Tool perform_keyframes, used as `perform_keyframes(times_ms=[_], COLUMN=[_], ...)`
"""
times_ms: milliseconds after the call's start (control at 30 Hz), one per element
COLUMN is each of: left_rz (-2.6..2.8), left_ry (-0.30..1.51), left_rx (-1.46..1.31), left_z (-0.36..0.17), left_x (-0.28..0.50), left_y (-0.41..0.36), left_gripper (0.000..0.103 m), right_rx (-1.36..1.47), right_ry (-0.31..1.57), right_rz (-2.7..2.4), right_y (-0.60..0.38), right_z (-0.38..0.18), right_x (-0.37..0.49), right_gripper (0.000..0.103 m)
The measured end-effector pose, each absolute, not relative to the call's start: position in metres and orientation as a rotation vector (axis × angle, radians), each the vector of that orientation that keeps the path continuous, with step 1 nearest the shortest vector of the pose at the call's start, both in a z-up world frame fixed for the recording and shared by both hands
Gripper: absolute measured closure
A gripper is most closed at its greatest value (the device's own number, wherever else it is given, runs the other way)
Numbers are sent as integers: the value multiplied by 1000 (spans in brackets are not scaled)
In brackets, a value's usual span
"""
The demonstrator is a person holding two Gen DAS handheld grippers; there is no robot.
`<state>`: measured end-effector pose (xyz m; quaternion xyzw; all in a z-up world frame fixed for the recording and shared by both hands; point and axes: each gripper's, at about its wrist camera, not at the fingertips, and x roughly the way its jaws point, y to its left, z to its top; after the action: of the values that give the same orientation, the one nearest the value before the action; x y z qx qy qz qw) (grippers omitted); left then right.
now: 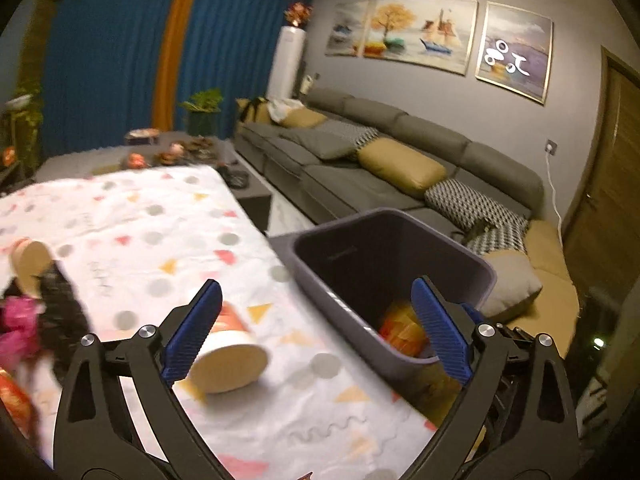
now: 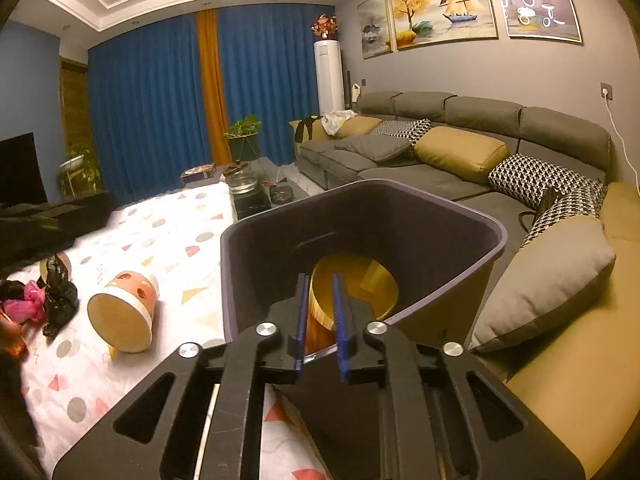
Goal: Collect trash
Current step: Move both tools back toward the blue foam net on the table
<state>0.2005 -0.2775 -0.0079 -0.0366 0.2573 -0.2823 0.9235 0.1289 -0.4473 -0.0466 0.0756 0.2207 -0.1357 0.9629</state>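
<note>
A dark grey trash bin [image 1: 472, 268] [image 2: 472, 216] stands at the right edge of the cloth-covered table [image 1: 160, 216] [image 2: 176, 224]. A yellow-orange item [image 2: 380, 284] lies inside it, seen also in the left wrist view [image 1: 400, 326]. My right gripper [image 2: 322, 300] is shut on the bin's near rim. My left gripper [image 1: 316, 328] is open and empty, over the table edge beside the bin. A paper cup [image 1: 228, 352] [image 2: 124, 312] lies on its side under the left finger. Black and pink bags [image 1: 48, 312] [image 2: 48, 300] and another cup [image 1: 30, 266] lie at the left.
A long grey sofa with yellow and patterned cushions [image 1: 400, 168] [image 2: 460, 148] runs along the right, close to the bin. A low dark table with bowls and a plant [image 1: 176, 148] sits beyond the cloth. Blue curtains [image 2: 160, 100] are behind.
</note>
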Motion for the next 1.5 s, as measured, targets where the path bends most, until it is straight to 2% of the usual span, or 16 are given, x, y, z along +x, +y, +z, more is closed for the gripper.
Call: perform_keyframes(times_ms=[33, 100, 167, 233, 333, 467, 967, 1500], left_rz=[-569, -537, -515, -492, -436, -351, -103, 0], left_ry=[518, 492, 468, 439, 411, 403, 398, 377], left_rx=[-73, -78, -99, -113, -105, -95, -140, -209], left_z=[-5, 3, 9, 12, 11, 2, -26, -32], left_x=[196, 186, 177, 165, 153, 136, 72, 30], left_y=[-270, -253, -234, -213, -191, -154, -16, 53], left_gripper=[8, 8, 7, 6, 6, 6, 6, 6], right_rx=[153, 151, 161, 164, 142, 122, 75, 5], right_ry=[445, 436, 422, 399, 362, 332, 353, 546], right_rz=[-280, -289, -295, -290, -291, -274, -25, 161], right_y=[-447, -445, -443, -436, -420, -394, -265, -162], right_z=[-46, -45, -41, -36, -28, -21, -25, -79], right_x=[128, 125, 118, 109, 94, 75, 34, 39], right_gripper=[71, 68, 56, 52, 39, 28, 24, 25])
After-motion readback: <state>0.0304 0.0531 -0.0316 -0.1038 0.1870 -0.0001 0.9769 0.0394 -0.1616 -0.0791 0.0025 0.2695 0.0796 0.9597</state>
